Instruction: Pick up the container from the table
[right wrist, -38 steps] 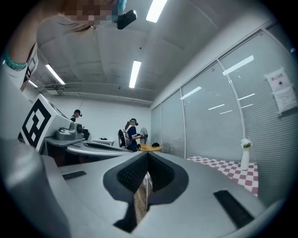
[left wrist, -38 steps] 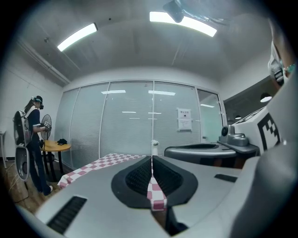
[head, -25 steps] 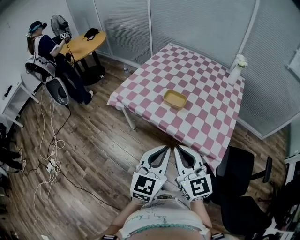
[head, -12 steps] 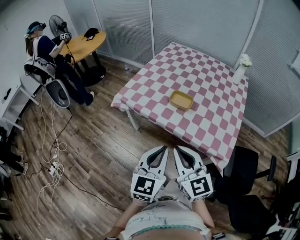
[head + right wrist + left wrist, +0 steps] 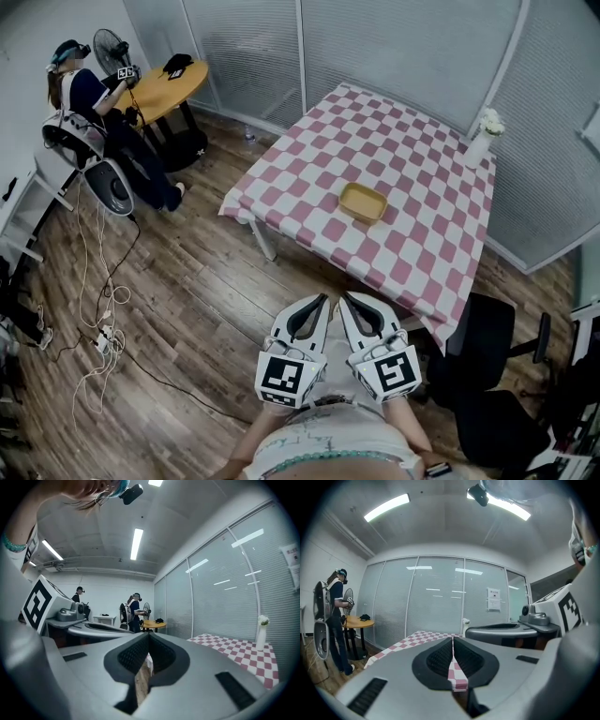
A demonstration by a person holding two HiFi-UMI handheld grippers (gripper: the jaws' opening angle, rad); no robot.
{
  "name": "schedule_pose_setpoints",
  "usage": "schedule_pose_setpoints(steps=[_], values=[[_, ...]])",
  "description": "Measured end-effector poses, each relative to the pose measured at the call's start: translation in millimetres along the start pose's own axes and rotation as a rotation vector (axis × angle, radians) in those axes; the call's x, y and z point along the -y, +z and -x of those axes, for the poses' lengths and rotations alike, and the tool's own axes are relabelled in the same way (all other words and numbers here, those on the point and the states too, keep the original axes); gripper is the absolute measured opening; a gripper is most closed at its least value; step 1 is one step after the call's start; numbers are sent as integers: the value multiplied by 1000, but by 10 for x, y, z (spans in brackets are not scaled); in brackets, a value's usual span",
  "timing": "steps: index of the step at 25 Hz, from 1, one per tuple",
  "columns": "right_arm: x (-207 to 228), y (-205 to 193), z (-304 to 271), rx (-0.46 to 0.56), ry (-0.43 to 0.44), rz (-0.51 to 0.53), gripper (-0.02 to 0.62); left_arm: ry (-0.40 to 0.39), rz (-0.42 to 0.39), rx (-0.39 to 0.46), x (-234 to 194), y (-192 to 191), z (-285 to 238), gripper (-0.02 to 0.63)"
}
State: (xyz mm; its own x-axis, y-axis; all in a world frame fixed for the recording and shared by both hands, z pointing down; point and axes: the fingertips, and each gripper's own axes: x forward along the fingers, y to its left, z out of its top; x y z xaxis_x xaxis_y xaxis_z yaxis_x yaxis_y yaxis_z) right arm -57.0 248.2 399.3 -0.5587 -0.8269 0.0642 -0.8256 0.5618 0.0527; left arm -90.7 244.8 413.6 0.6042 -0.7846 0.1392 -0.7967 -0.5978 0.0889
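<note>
A shallow yellow container (image 5: 363,202) sits near the middle of a table with a pink and white checked cloth (image 5: 309,159). Both grippers hang close to my body, well short of the table and over the wooden floor. The left gripper (image 5: 322,300) and the right gripper (image 5: 345,298) are side by side, tips pointing toward the table. Each is shut with nothing between its jaws. In the left gripper view the checked cloth (image 5: 423,635) shows beyond the shut left gripper (image 5: 453,639). The right gripper (image 5: 148,635) is shut in its own view too.
A white vase with flowers (image 5: 481,138) stands at the table's far right corner. A black office chair (image 5: 483,352) is right of me by the table's near corner. A person (image 5: 89,103) stands by a round wooden table (image 5: 161,89) at far left. Cables (image 5: 103,319) trail on the floor.
Both grippers have shifted slightly left and down in the head view. The table and container hold almost the same place as half a second ago.
</note>
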Motion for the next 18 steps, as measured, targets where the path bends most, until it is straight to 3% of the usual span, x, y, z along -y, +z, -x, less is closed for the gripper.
schedule_pose_setpoints(steps=[18], values=[[952, 246, -1071, 62, 31, -6, -6, 23, -33, 7, -654, 401, -1190, 18]])
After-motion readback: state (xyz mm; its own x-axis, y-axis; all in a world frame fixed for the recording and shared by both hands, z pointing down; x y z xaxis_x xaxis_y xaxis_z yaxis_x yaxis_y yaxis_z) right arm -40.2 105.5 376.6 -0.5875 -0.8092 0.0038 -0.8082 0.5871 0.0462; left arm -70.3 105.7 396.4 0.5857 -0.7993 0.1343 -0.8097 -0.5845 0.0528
